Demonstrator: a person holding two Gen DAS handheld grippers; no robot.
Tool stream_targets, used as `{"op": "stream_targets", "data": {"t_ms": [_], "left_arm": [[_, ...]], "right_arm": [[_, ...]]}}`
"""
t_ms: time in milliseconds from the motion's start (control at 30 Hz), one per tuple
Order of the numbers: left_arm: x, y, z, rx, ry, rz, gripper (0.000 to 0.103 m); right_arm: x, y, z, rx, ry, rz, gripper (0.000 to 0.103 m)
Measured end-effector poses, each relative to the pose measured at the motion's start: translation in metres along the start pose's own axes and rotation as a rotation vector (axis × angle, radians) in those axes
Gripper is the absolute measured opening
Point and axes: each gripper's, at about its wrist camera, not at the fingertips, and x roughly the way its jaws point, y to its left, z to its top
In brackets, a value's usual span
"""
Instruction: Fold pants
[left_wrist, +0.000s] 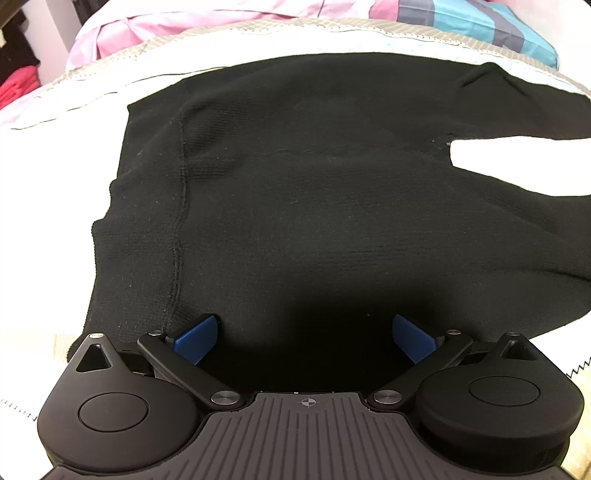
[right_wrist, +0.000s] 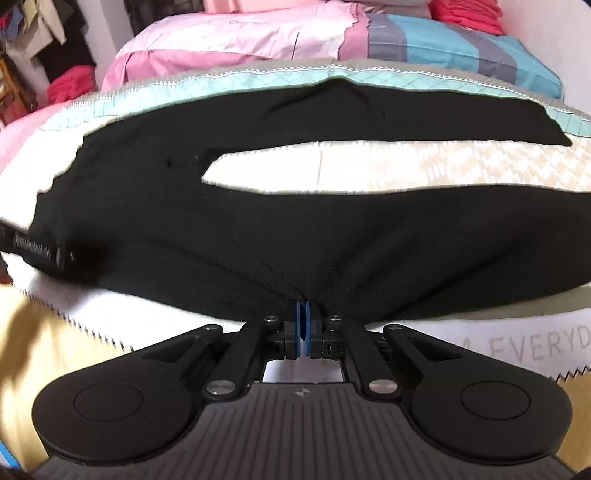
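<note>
pinching the near hem of the pants (right_wrist: 295, 236) — right tool (right_wrist: 303, 325) closed; left tool (left_wrist: 306, 334) spread wide over the waist

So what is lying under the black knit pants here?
The black knit pants lie on a white quilted bedspread, visible between the legs and around the edges. What lies directly beneath the fabric is covered. The right gripper pinches the near edge.

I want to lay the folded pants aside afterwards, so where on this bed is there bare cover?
Bare cover shows between the two legs of the black pants, a long wedge, and left of the waistband. The near edge strip is narrow. The far side is crowded by the pink and striped bedding.
</note>
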Motion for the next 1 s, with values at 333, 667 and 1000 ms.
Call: {"op": "stream_targets", "data": {"t_ms": [333, 667, 1000], "left_arm": [[0.001, 0.0, 0.006, -0.01, 0.025, -0.002, 0.103], [-0.006, 0.003, 0.016, -0.072, 0.041, 0.01, 0.103], [-0.002, -0.035, 0.045, -0.056, -0.003, -0.053, 0.103]], "right_arm": [[-0.009, -0.015, 0.02, 0.115, -0.069, 0.031, 0.037], [-0.002, -0.03, 0.008, 0.057, -0.003, -0.046, 0.055], [-0.01, -0.051, 0.024, 0.153, -0.074, -0.087, 0.067]]}}
